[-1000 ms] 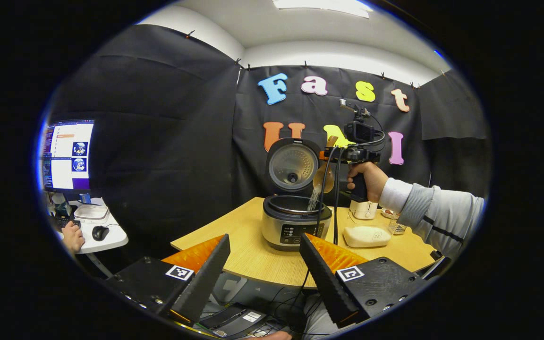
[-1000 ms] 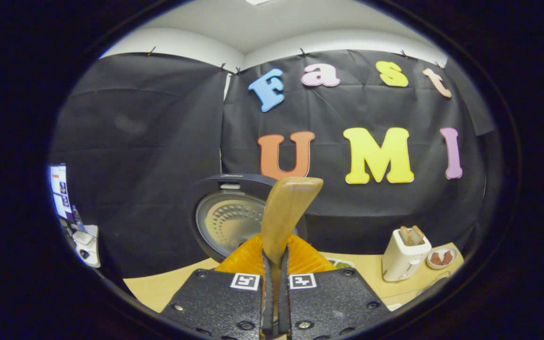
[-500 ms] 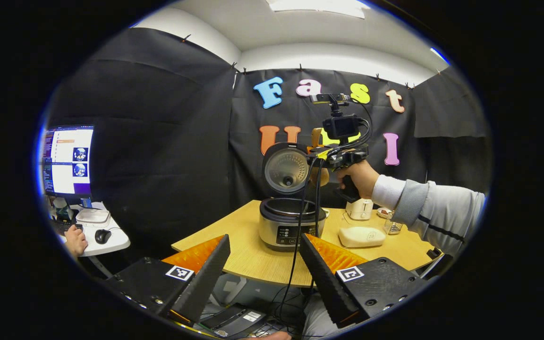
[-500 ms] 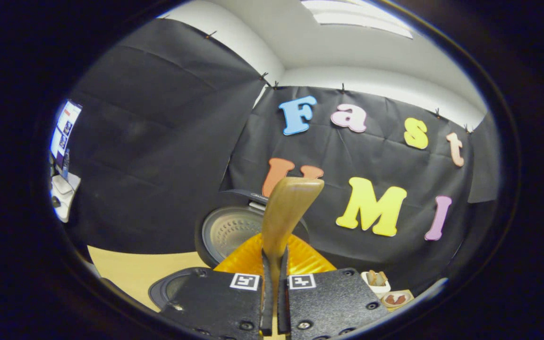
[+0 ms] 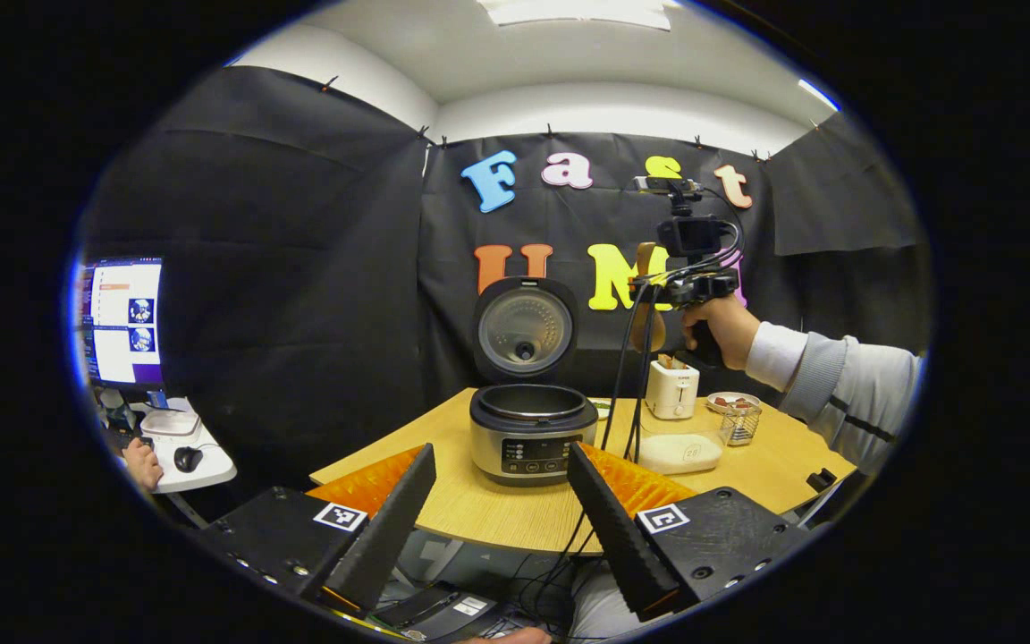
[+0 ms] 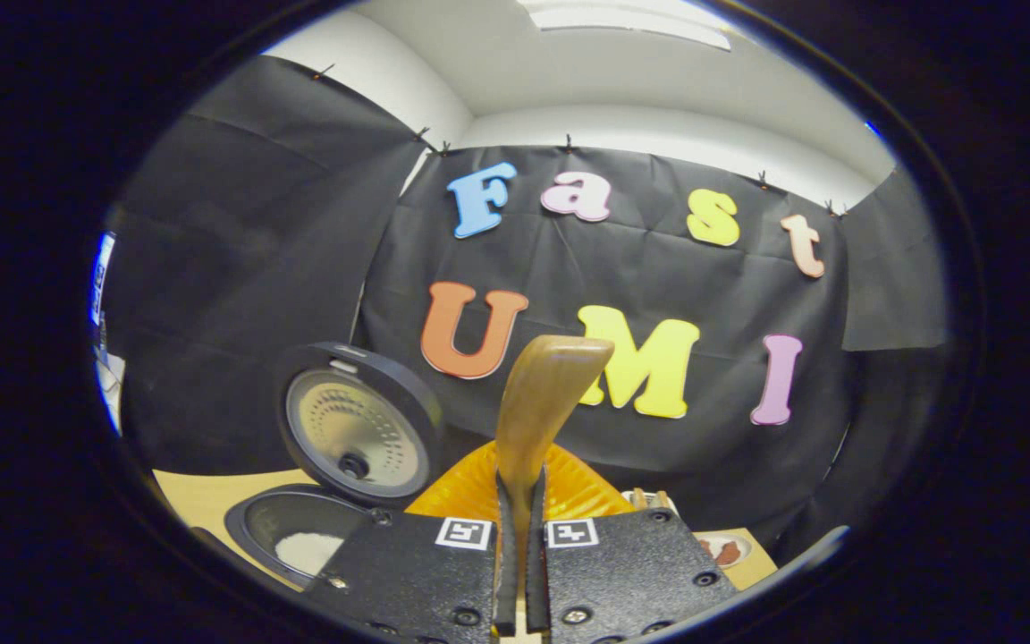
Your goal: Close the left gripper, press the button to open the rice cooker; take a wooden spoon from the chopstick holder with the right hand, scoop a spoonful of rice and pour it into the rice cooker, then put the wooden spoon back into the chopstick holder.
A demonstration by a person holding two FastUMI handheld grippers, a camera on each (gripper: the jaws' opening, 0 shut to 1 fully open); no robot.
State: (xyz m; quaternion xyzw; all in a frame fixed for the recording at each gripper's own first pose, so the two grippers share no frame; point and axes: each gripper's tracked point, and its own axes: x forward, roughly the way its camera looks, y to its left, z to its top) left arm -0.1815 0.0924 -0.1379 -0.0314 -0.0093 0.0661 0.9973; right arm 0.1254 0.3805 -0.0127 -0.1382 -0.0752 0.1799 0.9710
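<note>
Wooden table (image 5: 479,514), open rice cooker (image 5: 533,434), toaster (image 5: 671,390); black-draped booth

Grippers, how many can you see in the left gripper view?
2. The left gripper is at the bottom, open, in front of the table. The right gripper is held up in a hand, right of the rice cooker, gripping the wooden spoon.

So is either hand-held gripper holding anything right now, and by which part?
The right hand-held gripper clamps the wooden spoon by its handle, near the handle's end. The left hand-held gripper is open and holds nothing.
</note>
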